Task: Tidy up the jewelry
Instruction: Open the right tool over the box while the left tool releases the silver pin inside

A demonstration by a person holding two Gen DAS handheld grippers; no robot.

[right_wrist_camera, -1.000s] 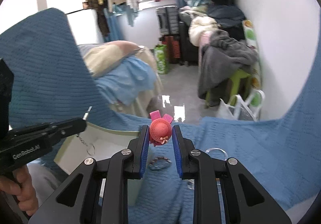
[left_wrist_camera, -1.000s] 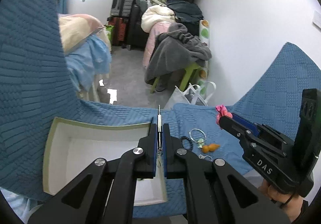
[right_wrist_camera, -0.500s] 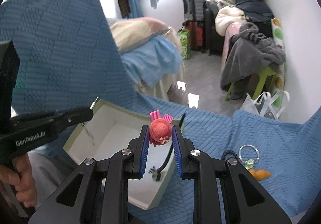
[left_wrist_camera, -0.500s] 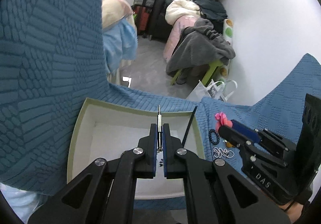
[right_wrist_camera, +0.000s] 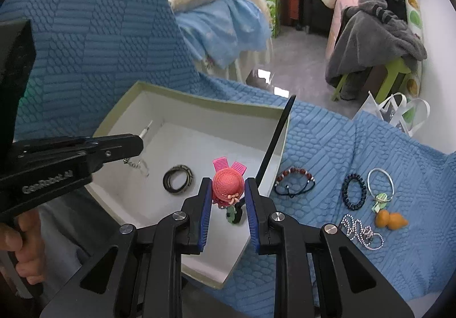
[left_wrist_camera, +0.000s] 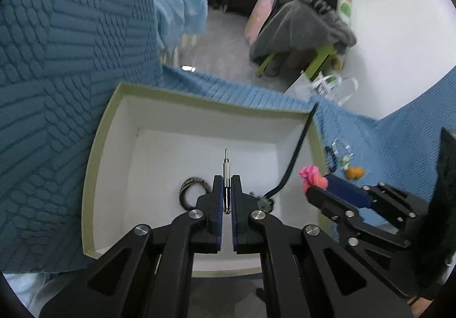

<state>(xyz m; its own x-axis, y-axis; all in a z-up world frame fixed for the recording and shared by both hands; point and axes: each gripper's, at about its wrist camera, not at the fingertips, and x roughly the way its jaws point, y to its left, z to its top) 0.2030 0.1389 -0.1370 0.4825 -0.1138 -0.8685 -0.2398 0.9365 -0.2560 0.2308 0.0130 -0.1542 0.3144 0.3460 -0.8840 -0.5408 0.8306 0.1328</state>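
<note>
A white box with a green rim (left_wrist_camera: 97,152) (right_wrist_camera: 199,100) sits on the blue cloth. My left gripper (left_wrist_camera: 227,184) (right_wrist_camera: 136,144) is shut on a thin silver metal piece (left_wrist_camera: 225,167) with a chain and ring (right_wrist_camera: 136,164) hanging below it, held over the box. My right gripper (right_wrist_camera: 228,189) (left_wrist_camera: 310,187) is shut on a pink hat charm (right_wrist_camera: 228,182) (left_wrist_camera: 312,177) at the box's right side. A dark ring bracelet (left_wrist_camera: 192,189) (right_wrist_camera: 178,177) and a black stick hairpin (left_wrist_camera: 293,161) (right_wrist_camera: 273,147) lie in the box.
On the cloth right of the box lie a red bead bracelet (right_wrist_camera: 295,179), a dark bead bracelet (right_wrist_camera: 353,191), a silver bangle (right_wrist_camera: 380,181), an orange gourd charm (right_wrist_camera: 390,219) and a silver chain (right_wrist_camera: 360,231). Beyond the cloth's edge are floor, beds and a stool.
Both grippers have moved forward and down over the box. The box now fills the middle of both views. The held items have stayed in the jaws.
</note>
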